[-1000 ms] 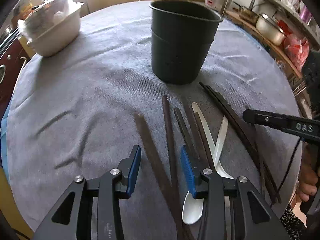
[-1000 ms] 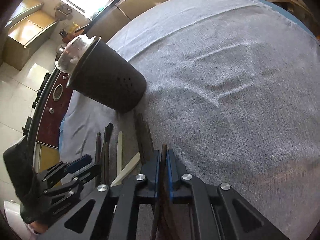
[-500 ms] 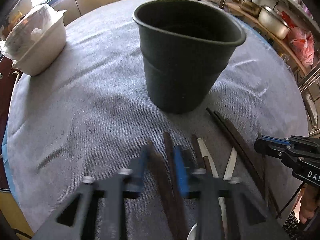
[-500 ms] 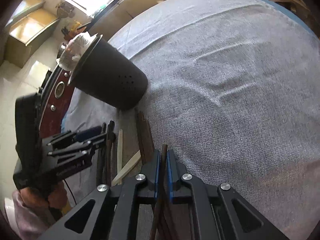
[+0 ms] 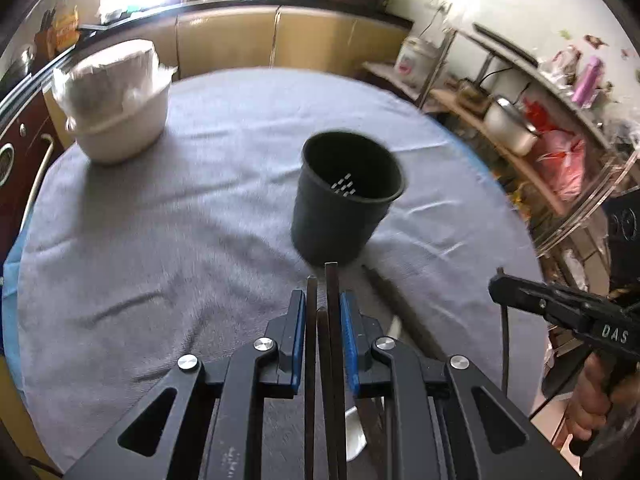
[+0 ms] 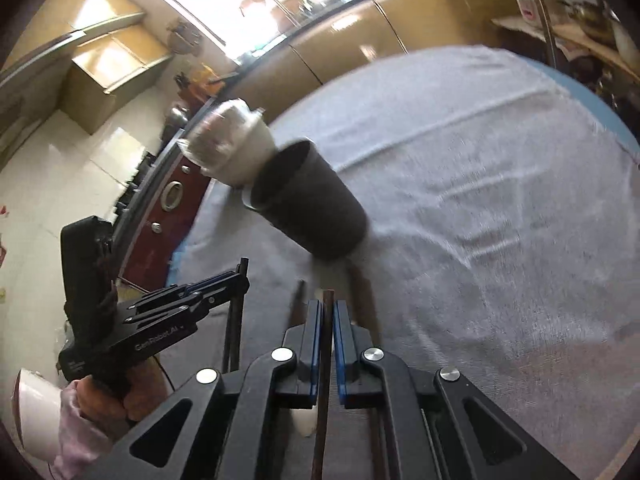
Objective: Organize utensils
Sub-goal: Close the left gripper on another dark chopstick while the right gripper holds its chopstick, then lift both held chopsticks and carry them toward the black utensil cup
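Observation:
In the left wrist view my left gripper [image 5: 320,304] is shut on a few dark brown chopsticks [image 5: 332,320] and held above the grey cloth. The black utensil cup [image 5: 348,204] stands upright just beyond their tips. In the right wrist view my right gripper [image 6: 326,312] is shut on a single dark chopstick [image 6: 328,344], also lifted, with the cup [image 6: 312,204] ahead and to the left. More chopsticks [image 5: 400,304] and a white spoon [image 5: 356,432] lie on the cloth below the grippers. Each gripper shows in the other's view: the right gripper [image 5: 498,282] and the left gripper [image 6: 242,276].
A white bowl [image 5: 116,100] covered in plastic film sits at the far left of the round table [image 5: 160,240]. Kitchen cabinets run behind the table, and shelves with pots [image 5: 508,128] stand at the right. A person's hand [image 6: 104,396] grips the left tool.
My left gripper's jaws closed on the chopsticks. Both grippers then rose off the cloth with their chopsticks and tilted up, so the cup and the room behind it came into view.

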Tool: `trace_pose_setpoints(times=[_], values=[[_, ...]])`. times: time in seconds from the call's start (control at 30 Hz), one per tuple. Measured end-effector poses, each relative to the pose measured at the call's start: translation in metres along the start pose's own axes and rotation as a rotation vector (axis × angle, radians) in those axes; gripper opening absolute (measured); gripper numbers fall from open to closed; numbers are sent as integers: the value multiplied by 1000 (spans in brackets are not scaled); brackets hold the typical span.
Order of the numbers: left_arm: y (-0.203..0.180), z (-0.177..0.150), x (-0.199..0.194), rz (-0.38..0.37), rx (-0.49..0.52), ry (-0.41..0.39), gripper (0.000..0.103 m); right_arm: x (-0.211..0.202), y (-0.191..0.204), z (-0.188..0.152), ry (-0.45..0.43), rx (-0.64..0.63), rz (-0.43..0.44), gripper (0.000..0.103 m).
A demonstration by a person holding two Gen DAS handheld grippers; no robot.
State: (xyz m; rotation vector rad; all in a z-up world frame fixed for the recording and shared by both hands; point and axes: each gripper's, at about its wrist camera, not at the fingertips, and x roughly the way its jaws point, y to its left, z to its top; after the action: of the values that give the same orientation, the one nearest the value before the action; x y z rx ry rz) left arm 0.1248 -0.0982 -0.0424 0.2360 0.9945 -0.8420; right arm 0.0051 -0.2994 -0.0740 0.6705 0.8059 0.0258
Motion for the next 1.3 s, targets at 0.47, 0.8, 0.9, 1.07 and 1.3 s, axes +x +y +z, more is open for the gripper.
trace_pose_setpoints(times=[0.47, 0.8, 0.9, 1.07, 1.3], values=[[38, -15, 0, 57, -99, 2, 19, -17, 38, -3, -37, -68, 25, 6], [71, -27, 20, 85, -194, 81, 19, -4, 34, -4, -8, -58, 17, 6], [66, -27, 28, 62, -177, 100, 19, 3, 29, -4, 5, -41, 18, 6], [45, -20, 60, 82, -121, 195, 26, 11, 22, -2, 24, -20, 23, 6], [39, -12, 86, 87, -121, 222, 23, -6, 17, 9, -12, -16, 38, 6]])
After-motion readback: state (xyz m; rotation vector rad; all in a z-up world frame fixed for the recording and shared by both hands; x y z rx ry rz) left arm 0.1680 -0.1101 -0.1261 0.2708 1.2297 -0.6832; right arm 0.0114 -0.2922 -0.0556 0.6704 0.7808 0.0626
